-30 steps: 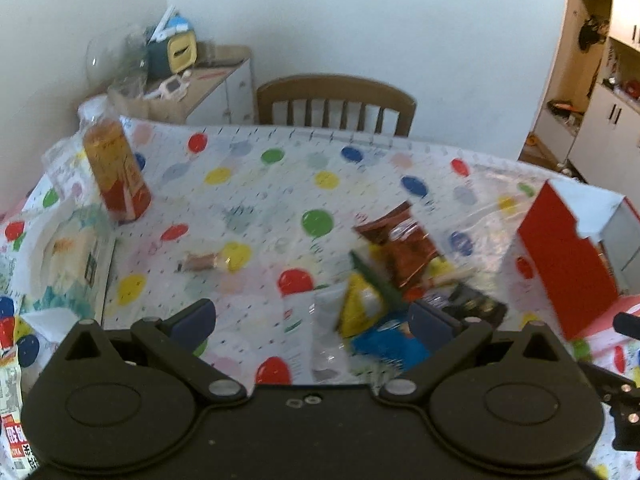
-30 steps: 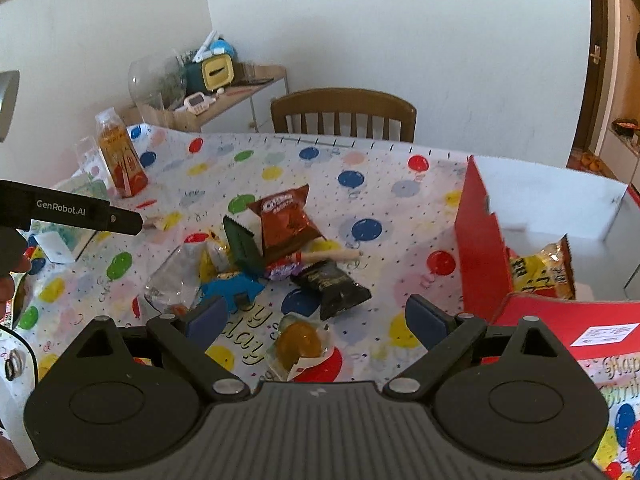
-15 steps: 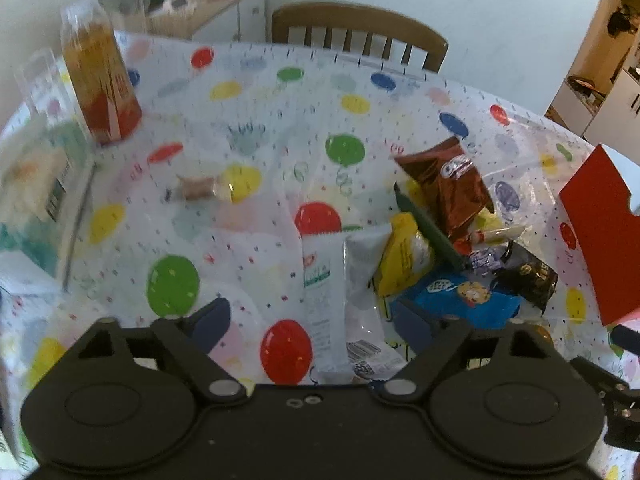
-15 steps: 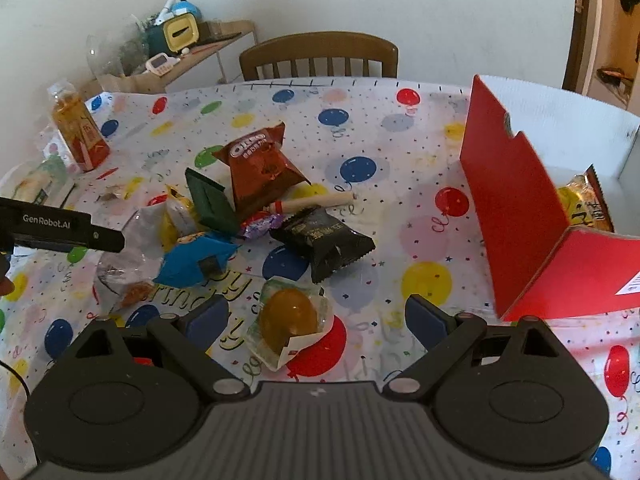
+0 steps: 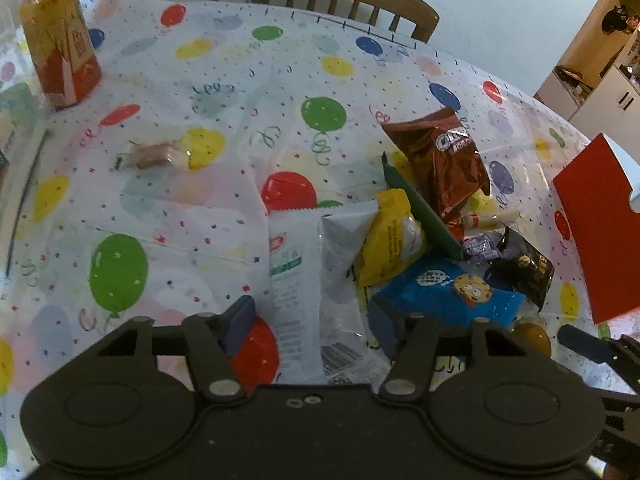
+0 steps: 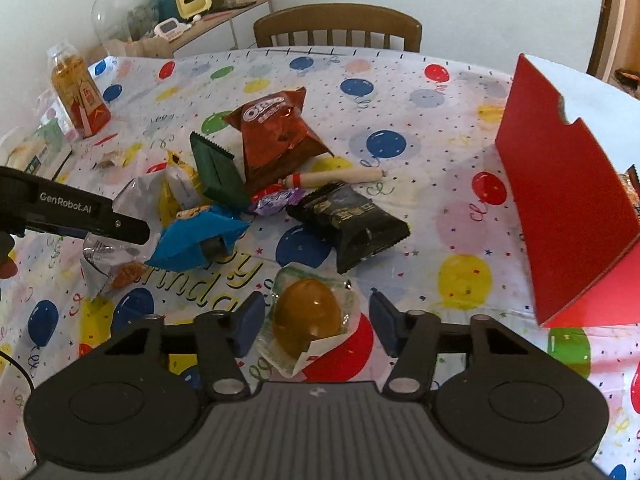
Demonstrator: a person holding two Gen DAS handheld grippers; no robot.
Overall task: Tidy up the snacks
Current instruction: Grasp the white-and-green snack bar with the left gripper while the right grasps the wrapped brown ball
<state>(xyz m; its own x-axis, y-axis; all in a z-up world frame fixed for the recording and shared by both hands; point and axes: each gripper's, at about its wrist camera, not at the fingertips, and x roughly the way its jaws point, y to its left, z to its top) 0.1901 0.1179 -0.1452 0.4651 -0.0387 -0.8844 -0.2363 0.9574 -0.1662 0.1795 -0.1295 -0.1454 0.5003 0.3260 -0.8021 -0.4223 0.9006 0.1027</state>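
My left gripper hovers low over the snack pile, its jaws closing. A white-and-green packet and a clear wrapper lie between the pads, which do not press on them. A blue cookie packet lies against the right fingertip. My right gripper is closing too, astride a round golden-brown snack in a clear wrapper, with a gap left on both sides. The pile also holds a brown Oreo bag, a black packet and a green packet. An open red box stands at the right.
An orange drink bottle stands at the far left of the balloon tablecloth. A small wrapped candy lies alone near it. A wooden chair is behind the table and a cluttered side cabinet at the back left.
Both grippers have come down toward the table and tipped further downward. Both pairs of jaws have narrowed, the left around the white-and-green packet and the right around the round snack.
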